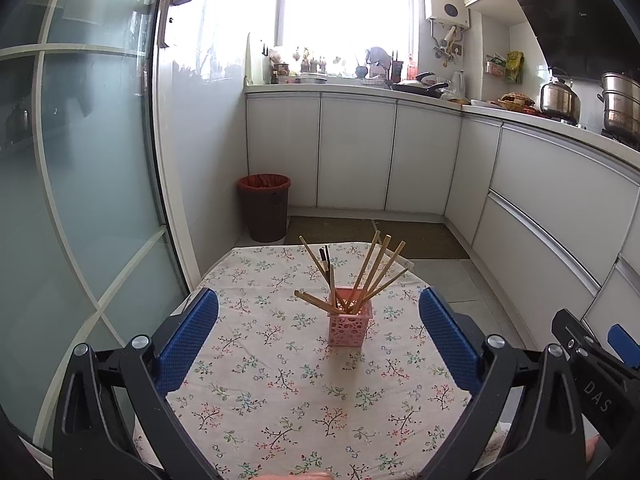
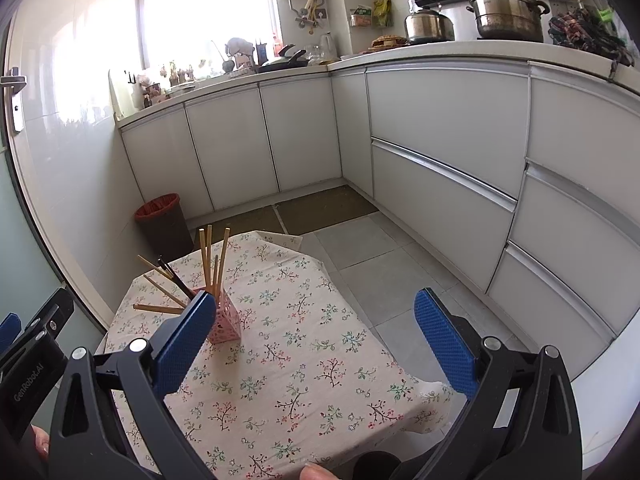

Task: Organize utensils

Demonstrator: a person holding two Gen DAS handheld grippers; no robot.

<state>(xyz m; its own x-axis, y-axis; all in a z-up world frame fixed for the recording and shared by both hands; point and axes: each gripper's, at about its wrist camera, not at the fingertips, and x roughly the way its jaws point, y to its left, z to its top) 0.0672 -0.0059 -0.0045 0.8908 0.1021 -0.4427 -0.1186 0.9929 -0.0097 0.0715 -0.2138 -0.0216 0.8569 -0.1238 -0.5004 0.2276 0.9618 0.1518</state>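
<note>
Chopsticks (image 1: 362,280) bunched in a pink perforated holder (image 1: 351,327), fanned outward, two dark ones among the pale wooden ones. Holder upright on a floral tablecloth (image 1: 280,392), ahead of the left gripper (image 1: 319,340) and between its two blue pads, touching neither. Left jaws spread wide, gripping nothing, low over the cloth. Right gripper (image 2: 316,344) likewise spread wide and empty; in the right wrist view, the holder (image 2: 228,322) just beyond and partly behind the left-hand blue pad (image 2: 182,354), outside the gap, contact impossible to judge. Chopsticks (image 2: 208,260) leaning left and upward from there. Bare cloth (image 2: 304,380) between the right jaws, table edge and grey floor tiles (image 2: 384,272) under the right-hand pad. Beyond the table, past both sets of jaws: a brown bin with a red liner (image 1: 265,206), white cabinets (image 1: 356,152), pots (image 2: 506,6) on the counter.
</note>
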